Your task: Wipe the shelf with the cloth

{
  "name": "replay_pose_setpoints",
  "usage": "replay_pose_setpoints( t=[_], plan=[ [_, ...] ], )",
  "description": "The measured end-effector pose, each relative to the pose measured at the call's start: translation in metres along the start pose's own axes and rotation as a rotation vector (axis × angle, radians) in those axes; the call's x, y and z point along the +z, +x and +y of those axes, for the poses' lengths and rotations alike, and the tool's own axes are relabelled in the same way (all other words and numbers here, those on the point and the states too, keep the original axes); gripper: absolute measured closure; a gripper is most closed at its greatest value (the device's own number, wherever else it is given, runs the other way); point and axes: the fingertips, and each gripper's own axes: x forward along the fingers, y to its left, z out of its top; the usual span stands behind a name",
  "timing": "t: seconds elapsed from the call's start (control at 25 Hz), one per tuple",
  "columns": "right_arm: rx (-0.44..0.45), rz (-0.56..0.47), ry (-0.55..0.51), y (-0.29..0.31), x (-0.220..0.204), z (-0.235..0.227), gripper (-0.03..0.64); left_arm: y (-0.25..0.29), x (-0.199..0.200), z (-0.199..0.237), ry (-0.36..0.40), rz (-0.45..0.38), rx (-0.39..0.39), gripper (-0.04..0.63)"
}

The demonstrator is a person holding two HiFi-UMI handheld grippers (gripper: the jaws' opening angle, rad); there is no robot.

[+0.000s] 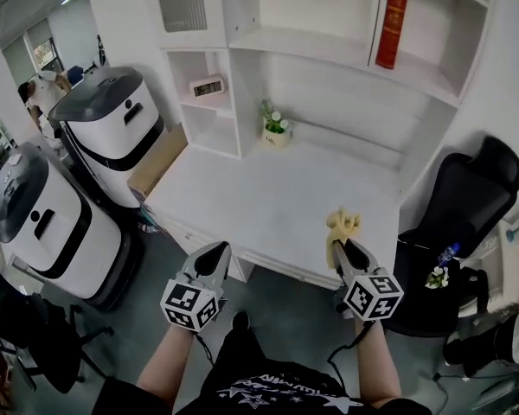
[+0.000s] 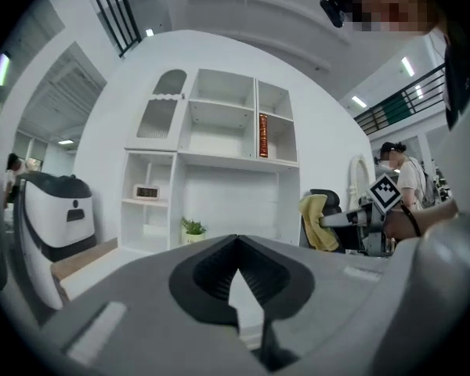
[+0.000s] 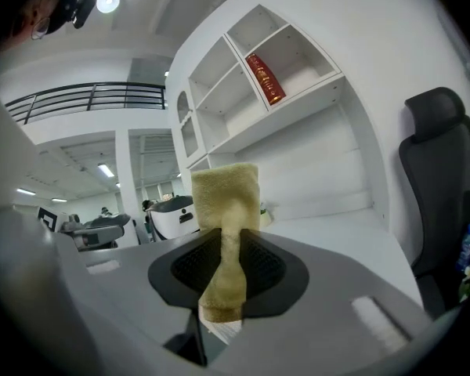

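A yellow cloth (image 1: pixel 341 225) (image 3: pixel 225 210) sticks up from my right gripper (image 1: pixel 342 251) (image 3: pixel 224 251), which is shut on it at the front right edge of the white desk (image 1: pixel 268 201). The same cloth (image 2: pixel 317 222) shows in the left gripper view, at the right. The white shelf unit (image 1: pixel 320 50) (image 2: pixel 219 163) (image 3: pixel 258 92) stands behind the desk. My left gripper (image 1: pixel 211 259) (image 2: pixel 235 266) is shut and holds nothing, in front of the desk's front edge.
A red book (image 1: pixel 393 17) stands on the upper shelf. A small clock (image 1: pixel 208 86) sits in the left cubby and a potted plant (image 1: pixel 275 128) at the desk's back. Two white machines (image 1: pixel 112 128) stand at the left, a black chair (image 1: pixel 454 206) at the right.
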Motion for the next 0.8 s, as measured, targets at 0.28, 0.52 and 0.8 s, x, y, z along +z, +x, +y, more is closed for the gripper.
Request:
replay_pose_setpoints(
  t=[0.28, 0.52, 0.8],
  plan=[
    [-0.128, -0.095, 0.017, 0.112, 0.072, 0.028, 0.514, 0.104, 0.067, 0.106, 0.053, -0.024, -0.202, 0.595],
    [-0.188, -0.138, 0.029, 0.165, 0.122, 0.048, 0.514, 0.151, 0.105, 0.159, 0.033, -0.036, -0.261, 0.595],
    [-0.15, -0.209, -0.034, 0.194, 0.194, 0.075, 0.514, 0.18, 0.162, 0.191, 0.051, -0.088, -0.226, 0.595]
  ],
)
